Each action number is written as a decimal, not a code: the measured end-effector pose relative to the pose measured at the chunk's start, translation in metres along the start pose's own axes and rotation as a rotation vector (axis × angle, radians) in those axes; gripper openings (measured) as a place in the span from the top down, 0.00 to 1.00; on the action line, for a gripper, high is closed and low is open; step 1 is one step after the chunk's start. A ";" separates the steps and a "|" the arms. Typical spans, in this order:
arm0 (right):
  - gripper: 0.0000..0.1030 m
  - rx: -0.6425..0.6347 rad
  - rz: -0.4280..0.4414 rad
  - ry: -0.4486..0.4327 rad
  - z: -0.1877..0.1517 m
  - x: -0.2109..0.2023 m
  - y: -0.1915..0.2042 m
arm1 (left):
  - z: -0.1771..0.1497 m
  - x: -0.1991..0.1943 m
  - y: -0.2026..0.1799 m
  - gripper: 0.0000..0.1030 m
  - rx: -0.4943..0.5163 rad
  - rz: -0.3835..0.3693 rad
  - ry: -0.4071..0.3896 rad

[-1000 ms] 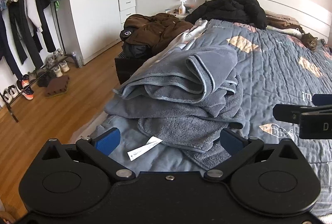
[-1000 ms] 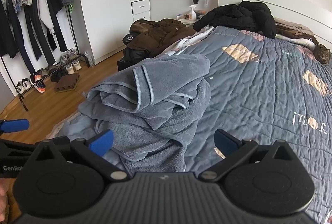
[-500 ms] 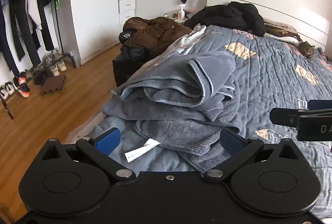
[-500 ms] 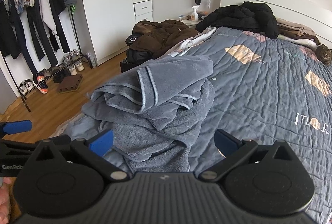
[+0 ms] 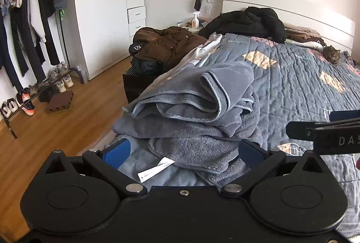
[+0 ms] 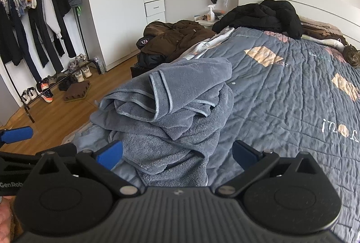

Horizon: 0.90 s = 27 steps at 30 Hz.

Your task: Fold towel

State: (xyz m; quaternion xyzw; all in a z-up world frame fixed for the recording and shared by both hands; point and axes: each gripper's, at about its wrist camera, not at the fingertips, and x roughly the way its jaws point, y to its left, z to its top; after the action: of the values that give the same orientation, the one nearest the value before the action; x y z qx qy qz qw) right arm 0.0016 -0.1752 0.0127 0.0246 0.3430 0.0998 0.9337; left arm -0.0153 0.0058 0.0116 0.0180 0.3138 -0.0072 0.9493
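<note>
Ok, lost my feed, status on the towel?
Both claws open, left, right. Towel crumpled on bed, ungrasped. Nothing blocking.

Right gripper (image 5: 324, 130) cut off by the left wrist view's right edge, lettering ending at "DAS". Left gripper (image 6: 15, 135) cropped at the right wrist view's left edge. White tag (image 5: 156, 170) printed too small to read. Towel (image 6: 171, 108) partly hidden below by the gripper body.
</note>
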 end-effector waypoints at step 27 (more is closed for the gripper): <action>0.00 0.003 0.000 0.028 -0.003 0.011 -0.008 | 0.003 -0.004 0.001 0.00 0.000 -0.012 -0.029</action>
State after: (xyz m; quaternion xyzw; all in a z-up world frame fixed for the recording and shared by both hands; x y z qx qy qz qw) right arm 0.0095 -0.1808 0.0027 0.0247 0.3560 0.0996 0.9288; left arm -0.0169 0.0063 0.0162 0.0163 0.3004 -0.0133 0.9536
